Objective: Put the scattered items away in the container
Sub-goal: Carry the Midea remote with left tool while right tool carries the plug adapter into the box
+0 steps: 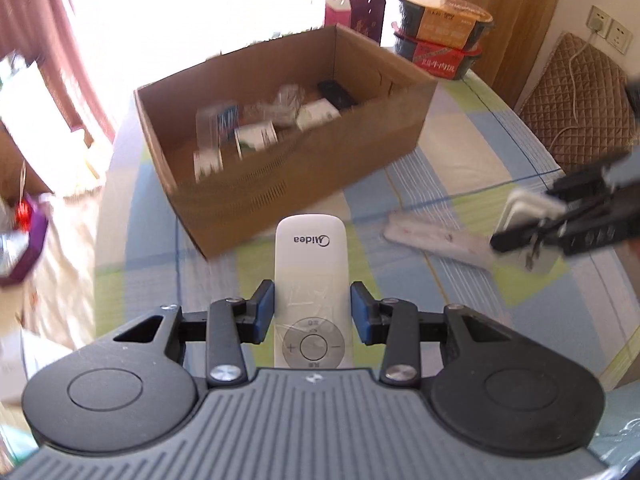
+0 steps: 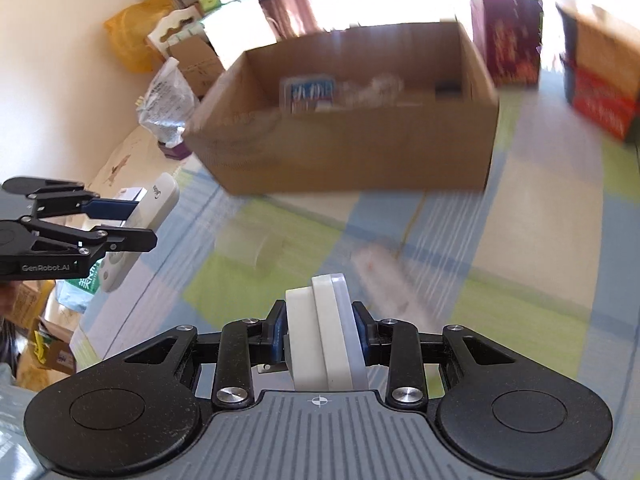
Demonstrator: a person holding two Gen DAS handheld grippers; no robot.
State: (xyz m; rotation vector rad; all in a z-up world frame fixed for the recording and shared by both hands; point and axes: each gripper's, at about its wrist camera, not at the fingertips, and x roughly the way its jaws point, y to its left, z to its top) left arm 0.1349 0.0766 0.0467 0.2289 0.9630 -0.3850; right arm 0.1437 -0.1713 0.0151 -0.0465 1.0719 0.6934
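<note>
My left gripper (image 1: 312, 312) is shut on a white Midea remote control (image 1: 310, 264), held above the striped tablecloth just in front of the open cardboard box (image 1: 320, 168). From the right wrist view the left gripper (image 2: 132, 220) and its remote (image 2: 154, 204) show at the left edge. My right gripper (image 2: 320, 332) is shut on a white plug adapter (image 2: 326, 332), some way short of the cardboard box (image 2: 360, 152). In the left wrist view the right gripper (image 1: 520, 224) hangs at the right. Several small packets (image 1: 256, 136) lie inside the box.
A long white item (image 1: 436, 238) lies on the tablecloth right of the box, blurred. Stacked instant-noodle bowls (image 1: 440, 36) and a dark red carton (image 1: 366, 16) stand behind the box. Bags and boxes (image 2: 180, 52) crowd the floor to the left; a quilted chair back (image 1: 576, 104) stands right.
</note>
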